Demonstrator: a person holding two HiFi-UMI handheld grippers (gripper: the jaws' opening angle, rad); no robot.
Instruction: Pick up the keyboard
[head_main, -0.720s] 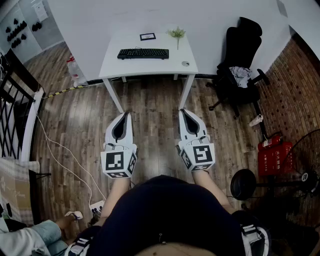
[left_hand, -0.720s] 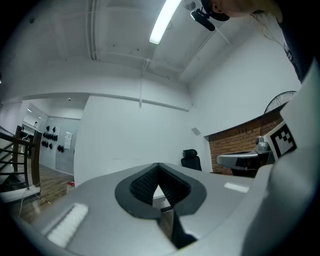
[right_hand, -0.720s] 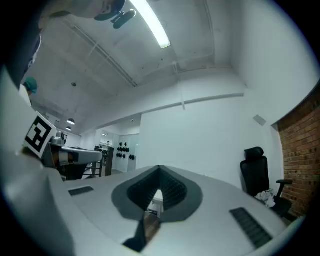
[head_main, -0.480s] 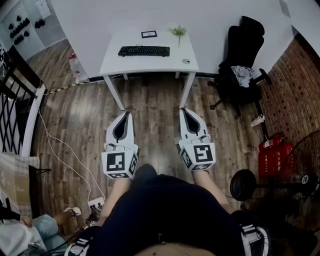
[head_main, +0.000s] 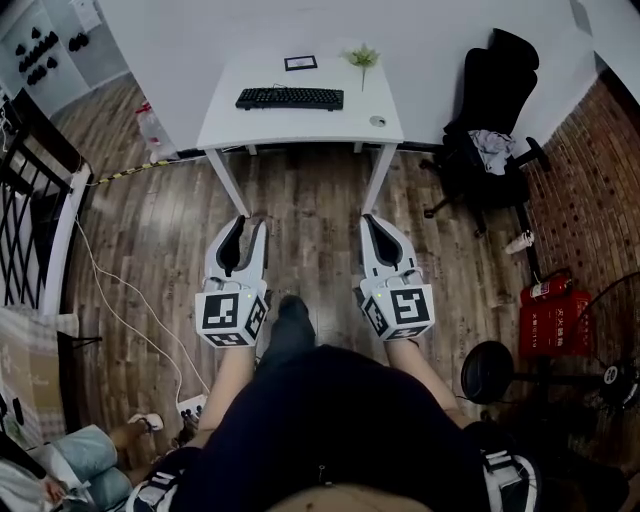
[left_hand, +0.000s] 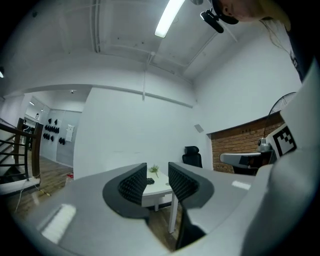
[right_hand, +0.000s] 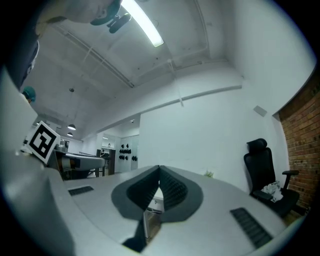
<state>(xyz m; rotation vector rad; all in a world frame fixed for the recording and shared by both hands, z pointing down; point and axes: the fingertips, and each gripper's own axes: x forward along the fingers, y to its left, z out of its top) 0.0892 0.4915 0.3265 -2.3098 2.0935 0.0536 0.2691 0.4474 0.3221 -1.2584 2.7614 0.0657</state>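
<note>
A black keyboard (head_main: 290, 98) lies on the white table (head_main: 300, 130) by the far wall, well ahead of both grippers. Over the wooden floor my left gripper (head_main: 244, 226) is held level with its jaws spread and nothing between them. Through that gap in the left gripper view, the left gripper (left_hand: 157, 172) frames the distant table (left_hand: 159, 189) and a sliver of the keyboard (left_hand: 150, 181). My right gripper (head_main: 371, 221) is held beside it, shut and empty. In the right gripper view the right gripper (right_hand: 159, 171) has its pads pressed together.
On the table stand a small plant (head_main: 362, 58), a picture frame (head_main: 300, 63) and a small round object (head_main: 377, 121). A black office chair (head_main: 490, 110) is at the right, with red fire extinguishers (head_main: 548, 320) and a fan (head_main: 490, 370). A cable (head_main: 110, 290) crosses the floor at the left.
The left gripper's jaws have opened from nearly closed. The person's foot has stepped forward between the grippers. The right gripper stays shut.
</note>
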